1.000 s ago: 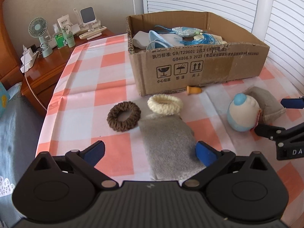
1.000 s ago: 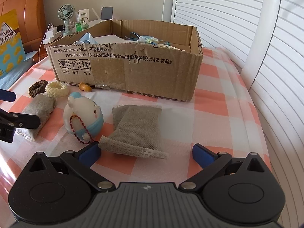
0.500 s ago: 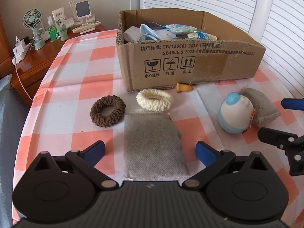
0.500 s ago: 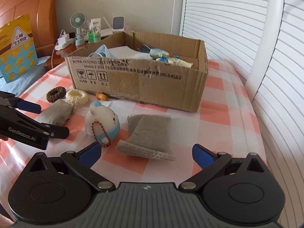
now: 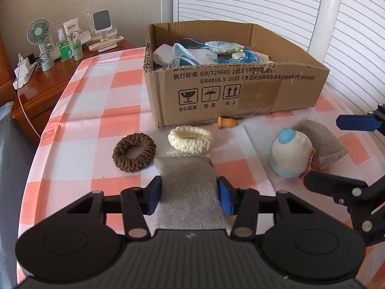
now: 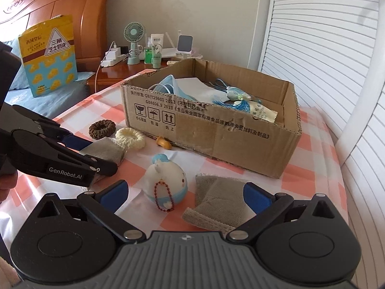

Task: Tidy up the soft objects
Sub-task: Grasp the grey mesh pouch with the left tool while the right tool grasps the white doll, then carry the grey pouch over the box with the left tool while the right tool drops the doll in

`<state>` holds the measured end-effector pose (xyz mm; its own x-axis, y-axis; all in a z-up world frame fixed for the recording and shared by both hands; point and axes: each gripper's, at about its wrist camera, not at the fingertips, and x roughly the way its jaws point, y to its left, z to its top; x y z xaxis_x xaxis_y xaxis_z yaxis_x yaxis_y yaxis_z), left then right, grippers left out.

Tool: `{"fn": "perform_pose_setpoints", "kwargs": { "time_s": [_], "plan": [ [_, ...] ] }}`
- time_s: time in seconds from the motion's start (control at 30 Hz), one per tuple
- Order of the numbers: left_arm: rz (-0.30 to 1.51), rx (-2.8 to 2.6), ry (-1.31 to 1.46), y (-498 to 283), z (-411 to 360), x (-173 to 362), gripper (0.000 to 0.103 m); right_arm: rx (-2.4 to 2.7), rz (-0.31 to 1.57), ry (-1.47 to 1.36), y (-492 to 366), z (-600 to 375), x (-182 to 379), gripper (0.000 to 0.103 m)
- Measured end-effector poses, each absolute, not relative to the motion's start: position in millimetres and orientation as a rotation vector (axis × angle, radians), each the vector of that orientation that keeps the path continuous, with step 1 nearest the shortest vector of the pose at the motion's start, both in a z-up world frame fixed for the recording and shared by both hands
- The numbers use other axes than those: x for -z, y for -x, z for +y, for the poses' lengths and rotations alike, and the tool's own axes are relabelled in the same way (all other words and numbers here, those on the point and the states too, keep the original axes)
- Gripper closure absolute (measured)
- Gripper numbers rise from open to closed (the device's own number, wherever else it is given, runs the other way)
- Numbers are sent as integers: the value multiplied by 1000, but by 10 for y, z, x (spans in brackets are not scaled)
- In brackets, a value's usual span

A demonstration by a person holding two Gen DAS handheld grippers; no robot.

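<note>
The left hand-held gripper is clenched on a grey fabric pouch, its blue pads pressing the pouch's two sides while the pouch lies on the checked cloth of the bench. Just beyond the pouch lie a cream scrunchie, touching the pouch's far edge, and a brown scrunchie beside it toward the bench's left edge. The right hand-held gripper is released, its fingers spread wide, with a second grey pouch and a white-and-blue plush toy lying between them on the bench. A cardboard box stands toward the far edge and holds face masks and a tasselled sachet. A small orange piece lies against the box's near wall.
</note>
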<state>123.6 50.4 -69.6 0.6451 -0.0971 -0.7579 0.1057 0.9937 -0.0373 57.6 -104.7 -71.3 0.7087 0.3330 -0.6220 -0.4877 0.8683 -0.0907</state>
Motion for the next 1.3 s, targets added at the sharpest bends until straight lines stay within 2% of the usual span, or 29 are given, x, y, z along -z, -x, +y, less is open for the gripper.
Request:
{"fn": "perform_pose_setpoints", "kwargs": {
  "time_s": [0.1, 0.17, 0.33, 0.47, 0.57, 0.63, 0.7, 0.77, 0.8, 0.9, 1.3],
  "plan": [
    [877, 103, -9, -1185, 603, 684, 56, -497, 641, 299, -601, -940, 747, 2],
    [884, 94, -13, -1126, 671, 679, 56, -514, 646, 333, -631, -864, 790, 12],
    [888, 84, -11, -1039, 753, 679, 54, -533, 664, 389, -720, -710, 901, 26],
    [880, 67, -4, -1052, 725, 693, 43, -523, 673, 411, -754, -658, 941, 38],
    [864, 49, 2, -1033, 687, 707, 43, -513, 676, 402, -756, -661, 927, 50],
    [862, 48, 5, -1020, 680, 708, 45, -498, 681, 398, -763, -667, 918, 52],
    [862, 57, 9, -1006, 688, 702, 57, -483, 682, 396, -755, -675, 908, 52],
    [864, 70, 2, -993, 696, 685, 59, -479, 681, 398, -732, -684, 902, 53],
    [867, 76, -6, -989, 699, 681, 64, -479, 681, 397, -719, -692, 896, 53],
    [867, 98, -38, -959, 711, 642, 70, -475, 681, 393, -677, -718, 857, 53],
    [881, 282, -91, -735, 853, 220, 71, -483, 672, 359, -463, -897, 560, 53]
  ]
}}
